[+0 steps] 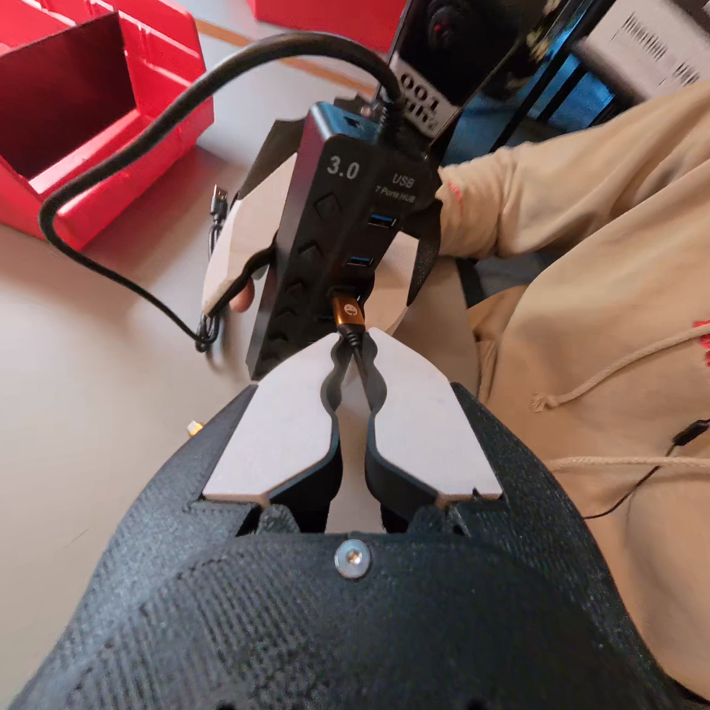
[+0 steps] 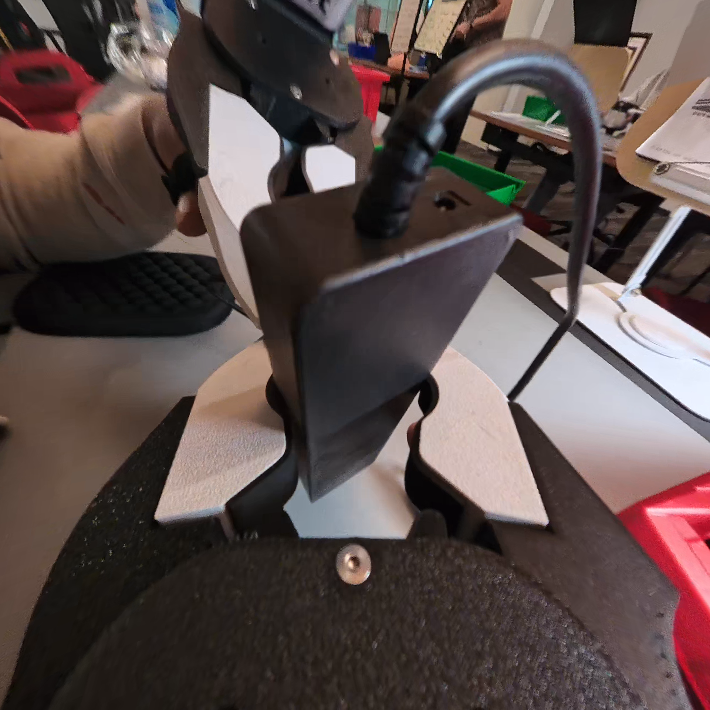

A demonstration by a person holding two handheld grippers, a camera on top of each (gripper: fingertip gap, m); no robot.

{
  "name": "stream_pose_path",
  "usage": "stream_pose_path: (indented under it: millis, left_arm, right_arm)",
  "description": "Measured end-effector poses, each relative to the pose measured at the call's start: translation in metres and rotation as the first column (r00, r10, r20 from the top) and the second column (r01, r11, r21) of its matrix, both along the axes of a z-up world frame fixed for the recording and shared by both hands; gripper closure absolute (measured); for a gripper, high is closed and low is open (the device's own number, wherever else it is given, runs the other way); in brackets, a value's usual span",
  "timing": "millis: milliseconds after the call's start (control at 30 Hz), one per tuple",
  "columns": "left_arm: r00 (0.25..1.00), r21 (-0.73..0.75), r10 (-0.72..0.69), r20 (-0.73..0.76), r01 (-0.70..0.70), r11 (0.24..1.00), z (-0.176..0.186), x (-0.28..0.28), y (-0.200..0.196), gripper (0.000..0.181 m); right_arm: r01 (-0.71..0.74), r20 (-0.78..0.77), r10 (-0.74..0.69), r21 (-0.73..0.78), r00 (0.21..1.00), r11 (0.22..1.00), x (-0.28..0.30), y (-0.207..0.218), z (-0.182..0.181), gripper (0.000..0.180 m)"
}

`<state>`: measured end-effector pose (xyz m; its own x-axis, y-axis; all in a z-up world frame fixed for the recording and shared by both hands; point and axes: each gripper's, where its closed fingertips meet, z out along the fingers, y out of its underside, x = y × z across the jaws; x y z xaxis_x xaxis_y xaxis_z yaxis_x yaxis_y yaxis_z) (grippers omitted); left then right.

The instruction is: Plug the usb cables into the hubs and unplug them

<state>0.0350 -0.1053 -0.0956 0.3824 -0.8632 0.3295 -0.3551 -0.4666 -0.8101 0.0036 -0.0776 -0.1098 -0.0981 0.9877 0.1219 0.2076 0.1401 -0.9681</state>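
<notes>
Left wrist view: the left gripper pinches the thin cable just behind its orange plug, seated in the hub toward 12 o'clock. The cable is limp; the rigid plug shell is the better hold.

Right wrist view: the right gripper clamps the light, stiff hub, probably at its lower end; its long axis runs 6 to 12.
</notes>
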Motion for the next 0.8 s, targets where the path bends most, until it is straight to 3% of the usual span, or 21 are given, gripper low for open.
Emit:
stream_pose_path:
  millis: [300,467,800]
  left_arm:
    - [0.999,0.032,-0.04,0.035,0.039,0.999,0.008,-0.007,-0.002,0.173]
    - [0.997,0.021,-0.067,0.047,0.066,0.998,0.007,-0.004,-0.007,0.174]
    - [0.997,0.056,-0.053,0.064,0.049,0.997,0.011,0.0,-0.008,0.173]
  right_arm:
    - [-0.245,0.0,0.246,-0.059,0.969,0.968,0.016,-0.024,0.006,0.112]
    - [-0.264,0.023,0.263,0.049,0.964,0.963,0.016,-0.029,-0.003,0.116]
    - [-0.191,-0.175,0.211,0.123,0.962,0.974,0.016,-0.026,0.021,0.116]
